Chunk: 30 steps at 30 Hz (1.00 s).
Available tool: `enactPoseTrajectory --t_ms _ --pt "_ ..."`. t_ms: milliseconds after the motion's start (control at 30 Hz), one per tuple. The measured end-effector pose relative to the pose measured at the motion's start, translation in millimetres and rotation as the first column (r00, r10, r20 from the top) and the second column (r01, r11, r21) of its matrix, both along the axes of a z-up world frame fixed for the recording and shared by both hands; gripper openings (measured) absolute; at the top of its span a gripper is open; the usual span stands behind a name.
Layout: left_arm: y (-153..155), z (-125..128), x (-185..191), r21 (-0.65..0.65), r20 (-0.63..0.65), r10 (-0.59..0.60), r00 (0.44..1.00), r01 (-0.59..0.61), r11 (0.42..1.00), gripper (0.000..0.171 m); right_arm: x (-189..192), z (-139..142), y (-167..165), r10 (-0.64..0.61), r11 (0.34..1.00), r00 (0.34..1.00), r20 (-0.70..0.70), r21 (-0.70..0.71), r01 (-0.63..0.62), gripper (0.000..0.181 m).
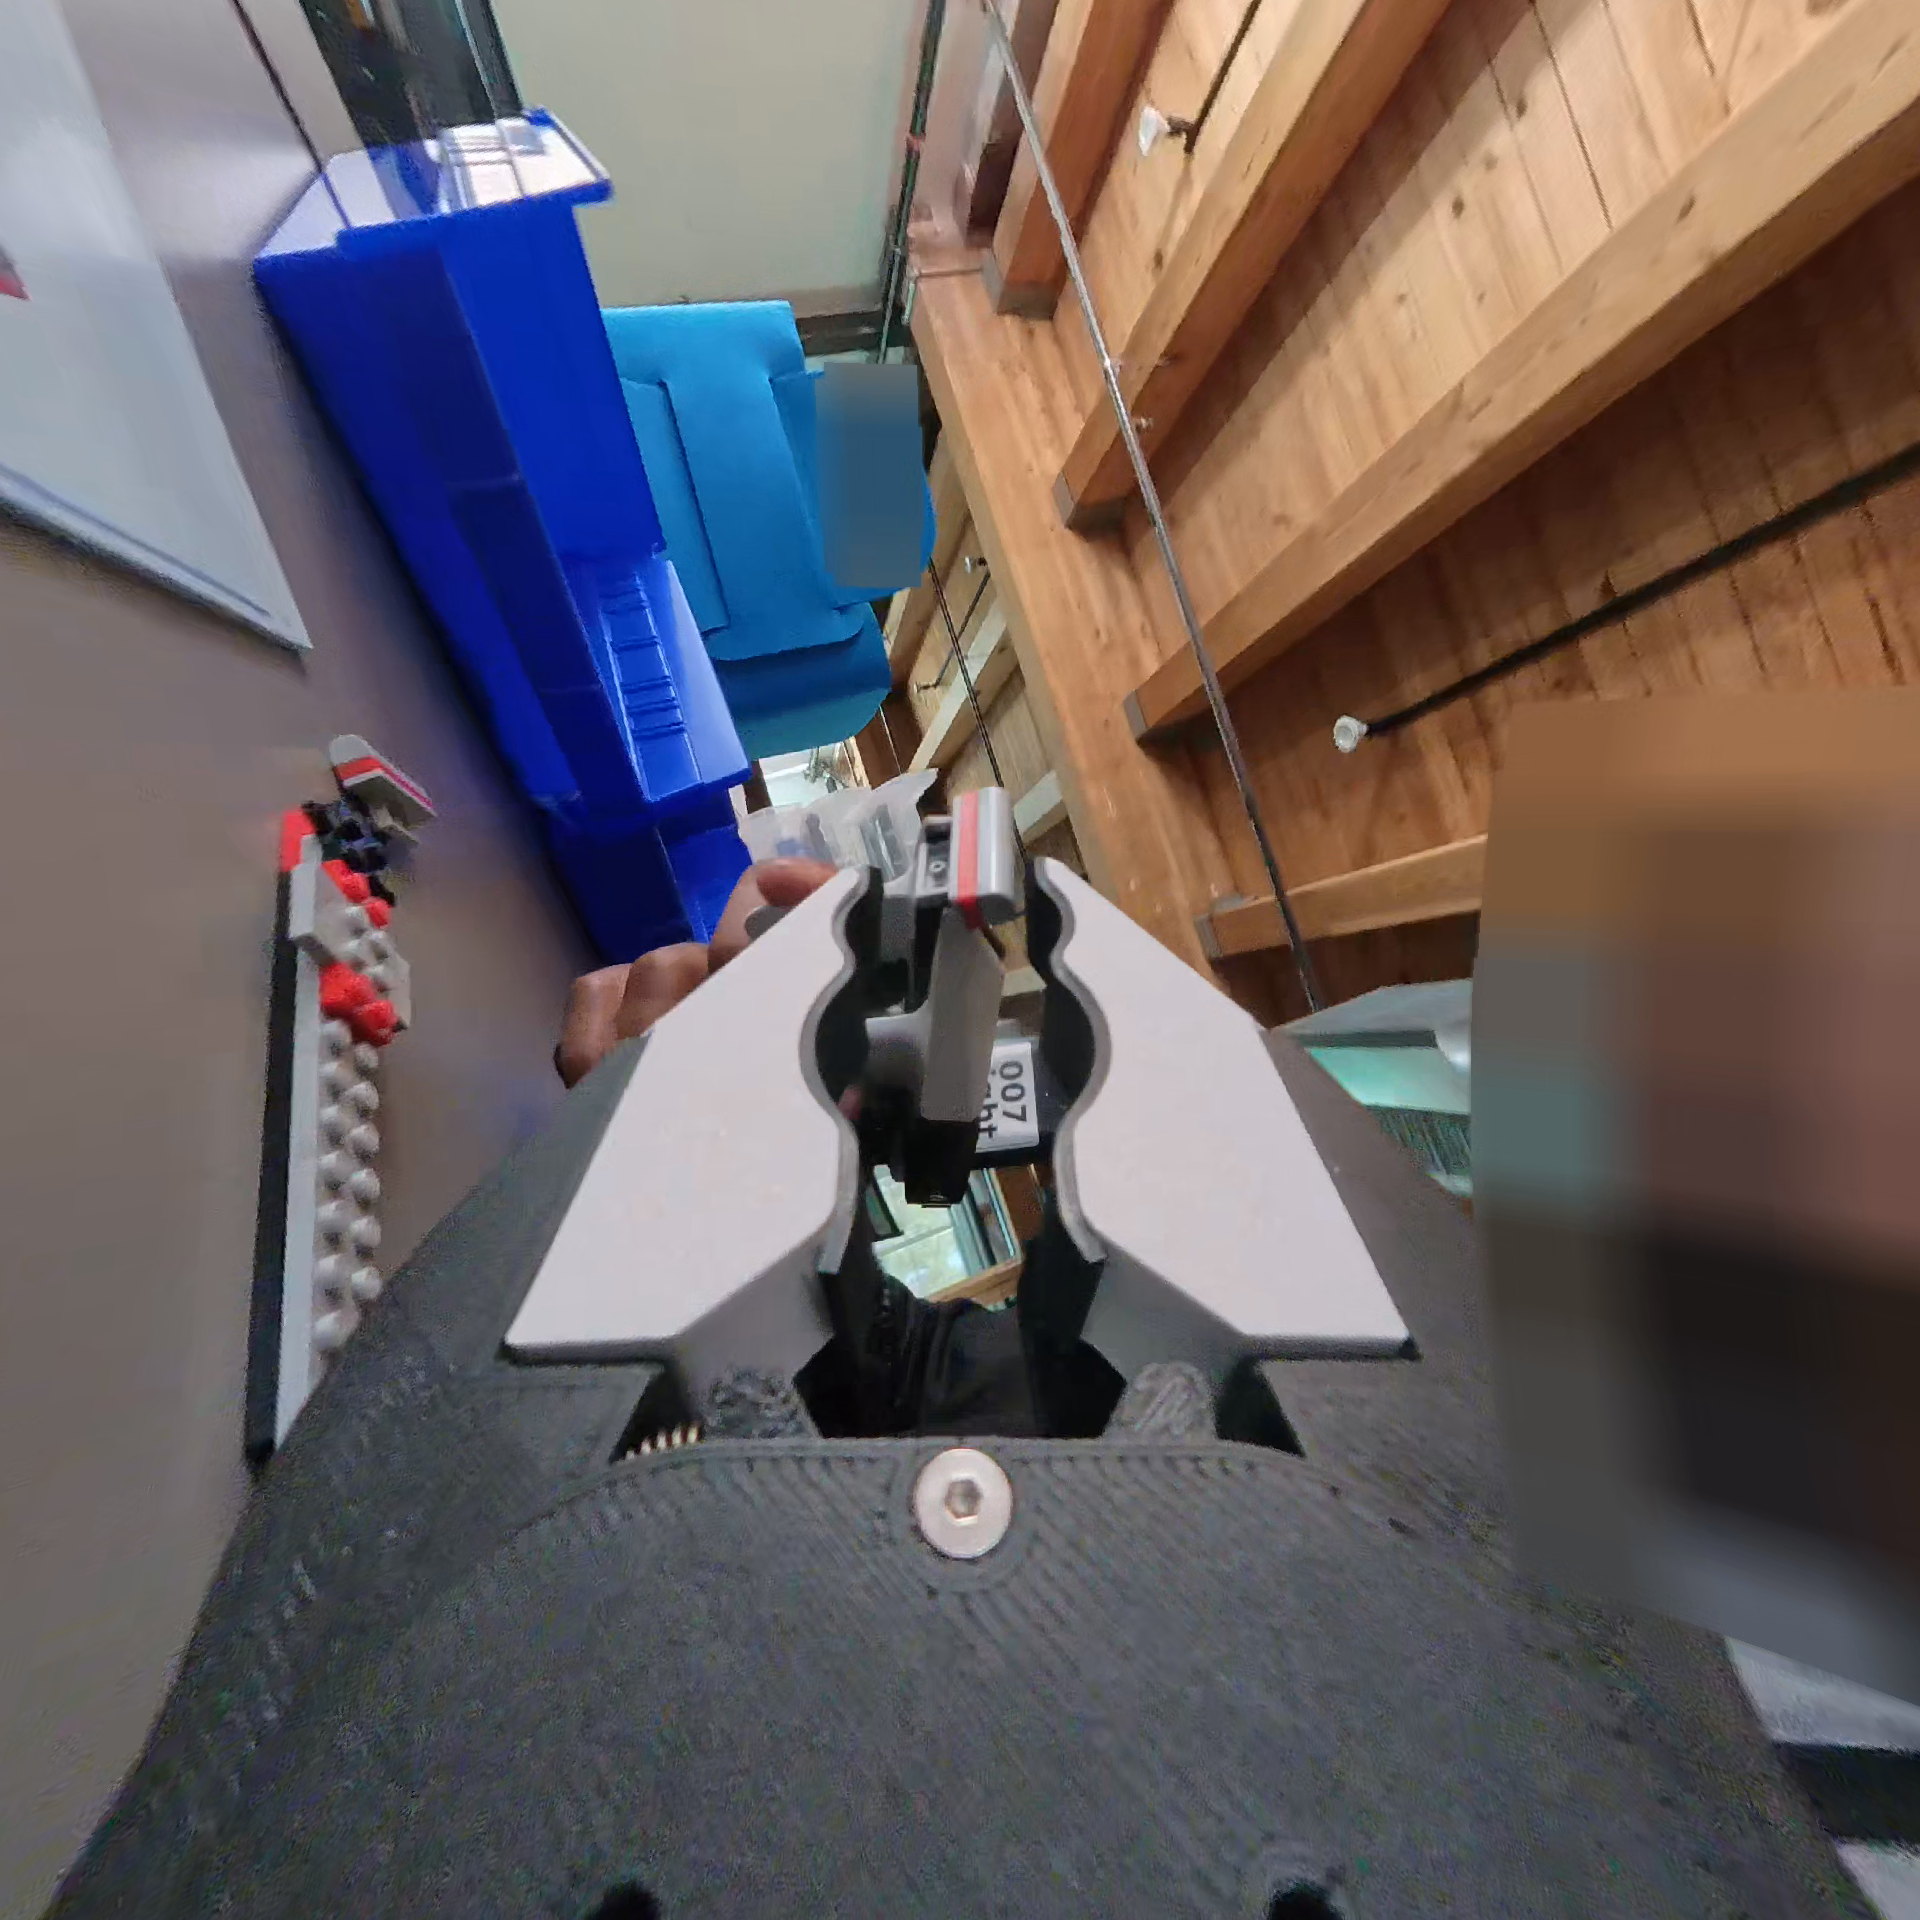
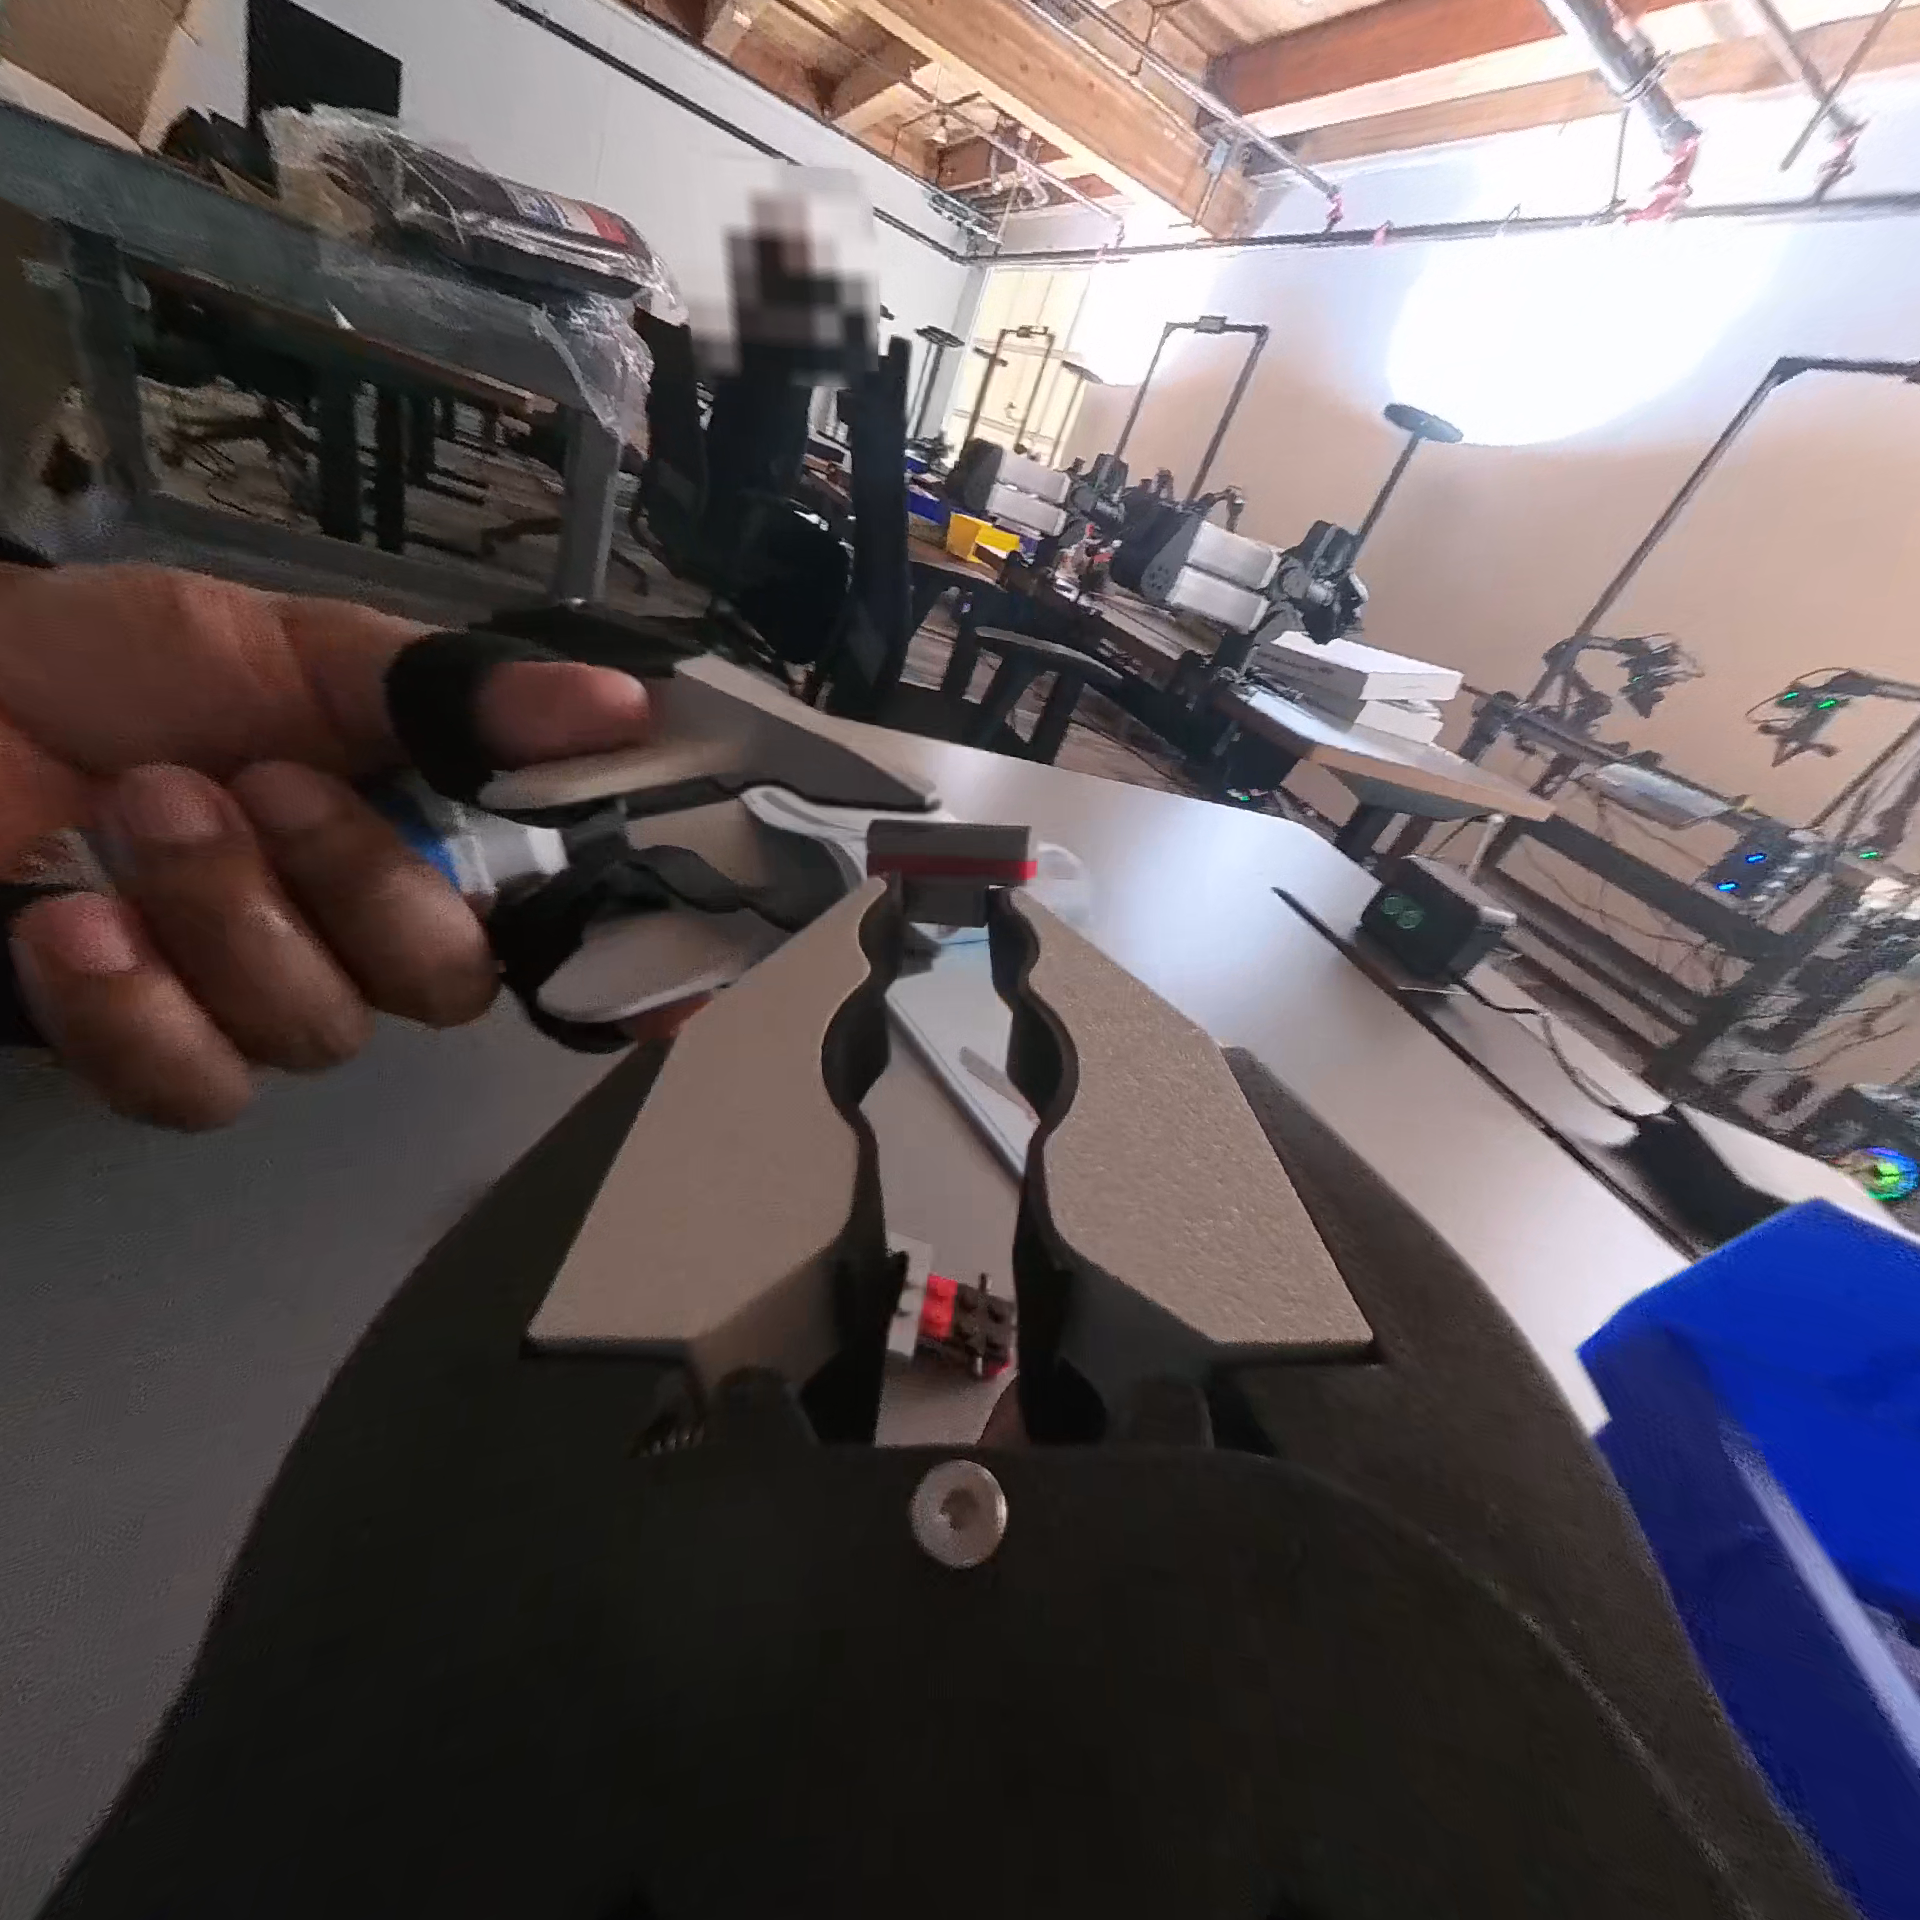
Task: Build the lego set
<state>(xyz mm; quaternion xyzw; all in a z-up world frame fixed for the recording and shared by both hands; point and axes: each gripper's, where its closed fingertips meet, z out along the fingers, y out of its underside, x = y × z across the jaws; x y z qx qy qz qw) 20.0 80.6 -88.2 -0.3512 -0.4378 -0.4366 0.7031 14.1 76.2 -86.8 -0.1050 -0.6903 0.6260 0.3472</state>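
Wooden ceiling beams [image 1: 1351, 343] loom behind; the right gripper [image 2: 940, 894] pinches a grey red-striped brick [image 2: 951, 854], while the left gripper [image 1: 951, 883] stands parted around it.

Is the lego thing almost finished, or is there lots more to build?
Partly built. Done: a long grey studded plate with red and black bricks already lies on the grey table. In hand: the right gripper pinches a small grey piece with a red stripe at its fingertips; the left gripper meets it, though its grip is unclear. Left: that piece isn't on the plate yet.
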Motion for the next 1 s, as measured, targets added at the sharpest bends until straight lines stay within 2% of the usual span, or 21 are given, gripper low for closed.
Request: enactPoseTrajectory --t_ms 100,233,300,433,567,733,900,1000 --pt "0.2 2.6 -2.2 -0.046 -0.061 0.001 0.998 -0.004 0.999 0.036 3.4 -3.7 -2.2 0.044 0.999 0.997 0.067 -0.011 -0.043 0.017" --pt "1.1 -4.9 -1.8 -0.224 -0.197 -0.038 0.98 -0.007 0.975 0.036 5.8 -16.9 -5.8 0.073 0.996 0.985 0.157 0.033 -0.079 0.017" --pt "1.9 -12.7 0.6 -0.333 -0.254 -0.085 0.963 -0.005 0.943 0.03 7.2 -26.5 -7.8 0.075 0.993 0.978 0.196 0.079 -0.092 0.018" --pt "3.1 -34.3 4.1 -0.546 -0.306 -0.179 0.935 -0.018 0.837 0.022 7.8 -44.1 -8.1 0.041 0.982 0.963 0.266 0.168 -0.089 0.018" --pt "2.1 -56.1 2.3 -0.692 -0.317 -0.247 0.916 -0.045 0.721 0.008 8.1 -58.1 -8.2 0.01 0.973 0.936 0.351 0.214 -0.091 0.018" --pt "6.5 -75.9 -1.6 -0.75 -0.274 -0.313 0.909 0.001 0.661 0.007 4.6 -76.2 -3.9 -0.035 0.964 0.893 0.448 0.251 -0.088 0.018" --pt "6.3 -93.1 -4.6 -0.78 -0.175 -0.35 0.92 0.087 0.619 0.007 -0.4 -85.5 8.1 -0.08 0.954 0.864 0.498 0.288 -0.078 0.05" --pt "6.7 -99.3 -3.7 -0.792 -0.125 -0.367 0.922 0.13 0.596 0.007 -5.4 -92.7 16.1 -0.13 0.944 0.848 0.514 0.326 -0.053 0.06"
